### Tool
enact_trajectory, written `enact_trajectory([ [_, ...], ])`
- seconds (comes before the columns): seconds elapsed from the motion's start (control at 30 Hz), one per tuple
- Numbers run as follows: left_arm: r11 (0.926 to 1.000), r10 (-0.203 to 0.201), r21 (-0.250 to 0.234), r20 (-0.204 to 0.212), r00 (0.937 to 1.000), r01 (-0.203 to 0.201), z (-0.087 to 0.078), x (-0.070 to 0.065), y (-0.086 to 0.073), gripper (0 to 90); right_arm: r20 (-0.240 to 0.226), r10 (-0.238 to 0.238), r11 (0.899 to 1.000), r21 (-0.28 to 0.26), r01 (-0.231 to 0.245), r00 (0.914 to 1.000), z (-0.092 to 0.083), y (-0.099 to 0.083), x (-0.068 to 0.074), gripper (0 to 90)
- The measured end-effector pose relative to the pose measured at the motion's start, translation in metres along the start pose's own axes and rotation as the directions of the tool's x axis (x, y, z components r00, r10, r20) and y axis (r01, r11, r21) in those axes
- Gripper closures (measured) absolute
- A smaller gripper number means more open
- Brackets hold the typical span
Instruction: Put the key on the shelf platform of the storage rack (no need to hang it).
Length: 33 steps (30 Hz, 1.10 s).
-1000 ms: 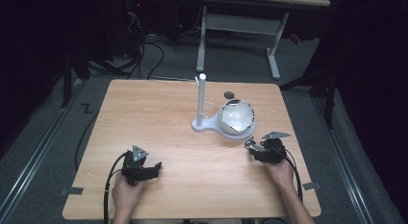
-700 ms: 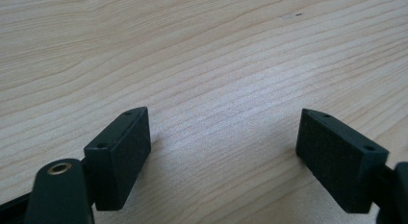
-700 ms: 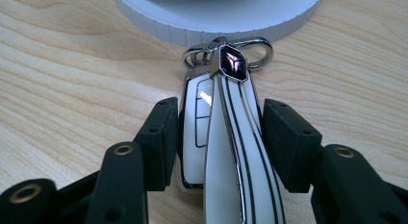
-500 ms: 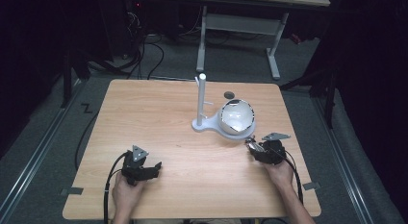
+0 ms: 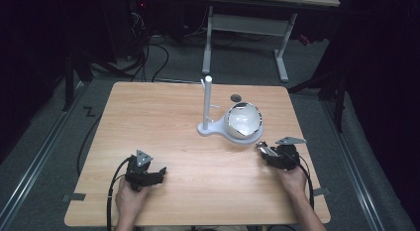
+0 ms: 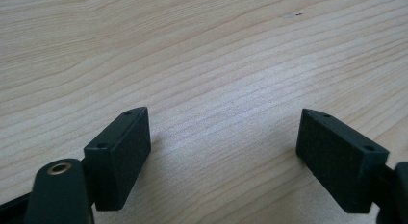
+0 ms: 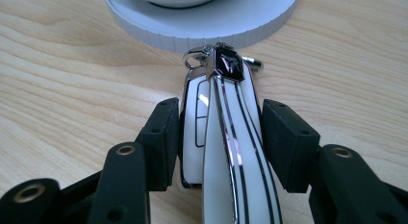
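My right gripper [image 7: 220,119] is shut on a white key fob [image 7: 226,152] with chrome and black stripes. The fob lies lengthwise between the jaws, and its metal ring end [image 7: 199,56] points at the white round base [image 7: 202,22] just ahead. In the high view the right gripper [image 5: 271,154] sits at the table's right, close in front of the bowl [image 5: 243,120], with the fob [image 5: 264,150] sticking out toward it. My left gripper [image 6: 223,123] is open over bare wood, with nothing between its pads. It rests near the front left [image 5: 151,174].
A white stand [image 5: 216,128] with an upright post [image 5: 208,97] carries the shiny round bowl at the middle right of the wooden table [image 5: 158,122]. A small dark round spot [image 5: 236,98] lies behind it. Cables trail from both grippers toward the front edge.
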<state>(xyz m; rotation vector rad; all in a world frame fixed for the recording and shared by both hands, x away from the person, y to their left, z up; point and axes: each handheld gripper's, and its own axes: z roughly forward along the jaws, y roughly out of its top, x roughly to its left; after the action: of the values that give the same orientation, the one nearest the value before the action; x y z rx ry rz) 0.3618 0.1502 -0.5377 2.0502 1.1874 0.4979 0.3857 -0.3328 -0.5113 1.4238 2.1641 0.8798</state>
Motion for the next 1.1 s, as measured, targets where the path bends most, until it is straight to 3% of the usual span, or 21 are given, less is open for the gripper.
enact_trajectory([
  [0.2, 1.0, 0.0, 0.0, 0.0, 1.0, 0.0, 0.0, 0.0, 0.0, 19.9, -0.007, -0.002, 1.0, -0.028, 0.001, 1.0, -0.015, 0.001, -0.001, 50.2],
  [0.4, 1.0, 0.0, 0.0, 0.0, 1.0, 0.0, 0.0, 0.0, 0.0, 19.9, -0.018, 0.015, 0.999, -0.046, -0.016, 0.9997, -0.023, 0.0, -0.002, 50.2],
  [1.1, 1.0, 0.001, 0.0, 0.0, 1.0, -0.001, 0.0, 0.0, 0.0, 19.9, -0.048, 0.001, 0.995, -0.1, -0.006, 0.9988, -0.049, 0.008, 0.004, 50.2],
])
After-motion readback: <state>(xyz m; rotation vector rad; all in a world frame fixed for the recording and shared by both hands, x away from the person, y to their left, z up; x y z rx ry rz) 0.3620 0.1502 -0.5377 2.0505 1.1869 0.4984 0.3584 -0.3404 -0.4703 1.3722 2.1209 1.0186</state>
